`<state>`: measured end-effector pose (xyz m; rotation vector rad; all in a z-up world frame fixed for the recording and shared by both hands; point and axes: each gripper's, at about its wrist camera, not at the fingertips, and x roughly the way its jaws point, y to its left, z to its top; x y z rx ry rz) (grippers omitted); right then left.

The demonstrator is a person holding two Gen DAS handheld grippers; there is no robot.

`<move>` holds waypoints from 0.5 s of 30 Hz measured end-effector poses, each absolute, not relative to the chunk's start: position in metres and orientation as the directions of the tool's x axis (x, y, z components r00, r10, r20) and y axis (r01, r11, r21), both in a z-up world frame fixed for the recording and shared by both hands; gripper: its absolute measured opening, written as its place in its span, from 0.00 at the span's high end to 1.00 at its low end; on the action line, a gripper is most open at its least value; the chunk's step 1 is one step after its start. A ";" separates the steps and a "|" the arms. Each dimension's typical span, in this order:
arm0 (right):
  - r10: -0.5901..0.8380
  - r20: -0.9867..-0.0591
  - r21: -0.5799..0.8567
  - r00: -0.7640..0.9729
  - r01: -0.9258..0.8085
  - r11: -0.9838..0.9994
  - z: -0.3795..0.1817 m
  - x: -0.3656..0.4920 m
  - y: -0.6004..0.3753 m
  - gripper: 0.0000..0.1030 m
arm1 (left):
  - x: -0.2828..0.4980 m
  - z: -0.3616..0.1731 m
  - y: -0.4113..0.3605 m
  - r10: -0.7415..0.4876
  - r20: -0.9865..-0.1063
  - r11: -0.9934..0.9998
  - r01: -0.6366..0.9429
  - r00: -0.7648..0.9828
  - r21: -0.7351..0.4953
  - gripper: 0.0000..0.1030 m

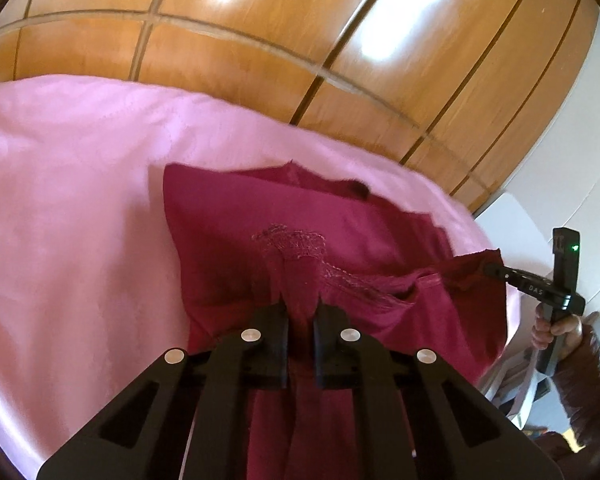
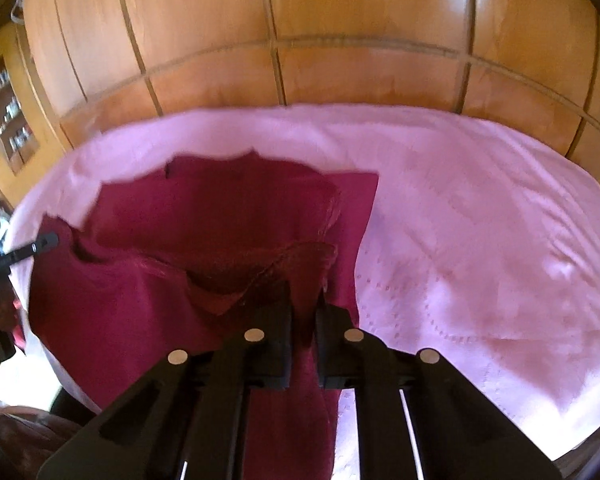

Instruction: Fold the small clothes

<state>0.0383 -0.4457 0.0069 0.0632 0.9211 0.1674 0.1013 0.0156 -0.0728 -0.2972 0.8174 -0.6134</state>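
Observation:
A dark red garment [image 1: 260,216] with a lace-trimmed edge lies partly lifted on a pink bedsheet [image 1: 80,200]. My left gripper [image 1: 301,310] is shut on a pinched fold of its near edge. The right gripper [image 1: 487,269] shows at the right of the left wrist view, clamping another part of that edge, held by a hand [image 1: 556,328]. In the right wrist view the right gripper [image 2: 305,304] is shut on the garment [image 2: 220,208], whose hem sags between both grips. The left gripper [image 2: 48,242] bites the fabric at the far left there.
Wooden wardrobe doors [image 1: 260,40] rise behind the bed. The pink sheet [image 2: 480,220] spreads bare to the right of the garment. A shelf niche with small items [image 2: 8,112] sits at the left. White furniture [image 1: 512,220] stands beside the bed.

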 end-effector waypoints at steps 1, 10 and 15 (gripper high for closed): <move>0.176 -0.778 0.135 0.603 -0.112 0.984 0.012 0.037 -0.447 0.93 | 0.099 -0.069 0.019 -0.616 -0.579 0.788 0.394 0.534 -0.474 0.93; 0.211 -0.705 0.239 0.677 -0.054 0.970 0.046 0.069 -0.457 0.93 | 0.114 -0.031 0.028 -0.593 -0.522 0.801 0.383 0.613 -0.461 0.93; 0.205 -0.695 0.273 0.689 -0.010 0.962 0.048 0.117 -0.463 0.93 | 0.154 -0.019 0.024 -0.548 -0.530 0.833 0.365 0.647 -0.416 0.93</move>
